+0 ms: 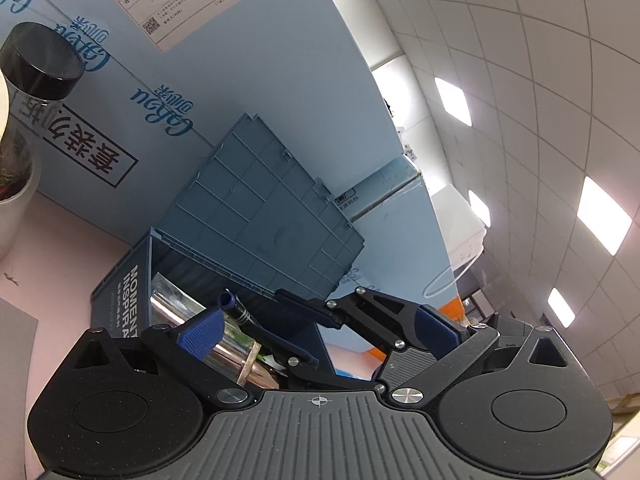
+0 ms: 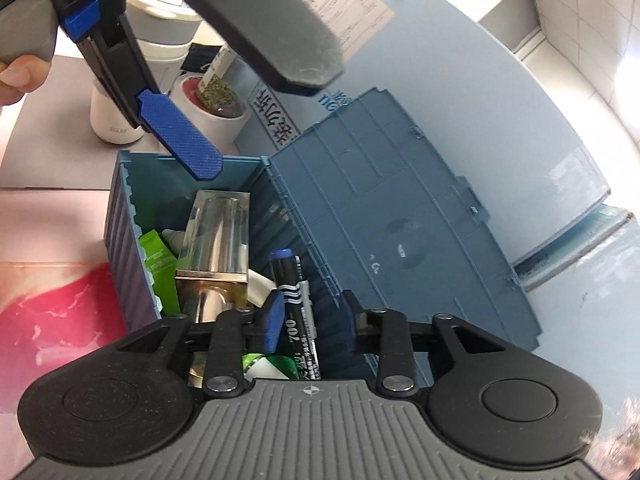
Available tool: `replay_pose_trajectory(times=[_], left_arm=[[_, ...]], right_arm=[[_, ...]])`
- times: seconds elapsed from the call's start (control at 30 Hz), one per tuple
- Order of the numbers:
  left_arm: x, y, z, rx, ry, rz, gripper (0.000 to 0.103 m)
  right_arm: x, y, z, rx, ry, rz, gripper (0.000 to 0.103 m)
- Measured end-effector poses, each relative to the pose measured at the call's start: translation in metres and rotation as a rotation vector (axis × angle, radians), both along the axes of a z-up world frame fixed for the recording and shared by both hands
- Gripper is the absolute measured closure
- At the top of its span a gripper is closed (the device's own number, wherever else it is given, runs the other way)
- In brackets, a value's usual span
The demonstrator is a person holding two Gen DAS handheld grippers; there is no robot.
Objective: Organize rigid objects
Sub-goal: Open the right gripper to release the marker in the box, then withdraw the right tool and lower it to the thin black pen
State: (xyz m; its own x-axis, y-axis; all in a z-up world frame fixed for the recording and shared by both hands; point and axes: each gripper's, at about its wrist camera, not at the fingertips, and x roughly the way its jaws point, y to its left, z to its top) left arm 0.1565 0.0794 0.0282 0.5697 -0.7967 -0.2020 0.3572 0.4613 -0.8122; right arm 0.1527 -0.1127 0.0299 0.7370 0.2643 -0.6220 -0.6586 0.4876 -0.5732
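Inside the blue box [image 2: 120,216], the marker [image 2: 298,312] lies between the right gripper's [image 2: 310,322] narrowly parted pads, not pressed. Left gripper [image 1: 320,320] hangs wide, empty, above the box.

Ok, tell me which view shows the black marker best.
The right wrist view: the black marker lies in the open blue box, its label and blue end plain. The left wrist view shows only its blue tip and part of the barrel over the box edge.
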Motion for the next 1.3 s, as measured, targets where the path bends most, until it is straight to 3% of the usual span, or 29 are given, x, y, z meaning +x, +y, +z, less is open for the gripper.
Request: replay_pose_trajectory(times=[0.33,0.47,0.57,0.7,0.83,1.1,1.3], left_arm=[[0.000,-0.004,0.001,0.013,-0.005,-0.011,0.001],[-0.001,-0.007,0.002,0.018,-0.015,-0.013,0.001],[-0.003,-0.009,0.005,0.023,-0.029,-0.015,0.001],[-0.006,-0.014,0.008,0.040,-0.058,-0.020,0.001],[-0.011,-0.021,0.014,0.063,-0.103,-0.020,0.001],[-0.029,-0.041,0.027,0.150,-0.216,-0.025,0.001],[-0.056,-0.069,0.040,0.275,-0.332,-0.022,0.001]], right_arm=[[-0.024,-0.021,0.015,0.172,-0.058,-0.073,0.050],[-0.041,-0.026,0.018,0.228,-0.108,-0.089,0.025],[-0.054,-0.033,0.019,0.344,-0.151,-0.132,0.022],[-0.078,-0.043,0.017,0.483,-0.246,-0.218,0.006],[-0.104,-0.049,0.018,0.611,-0.323,-0.292,0.003],[-0.144,-0.074,0.022,0.843,-0.345,-0.491,0.001],[-0.179,-0.097,0.014,0.913,-0.375,-0.611,0.000]])
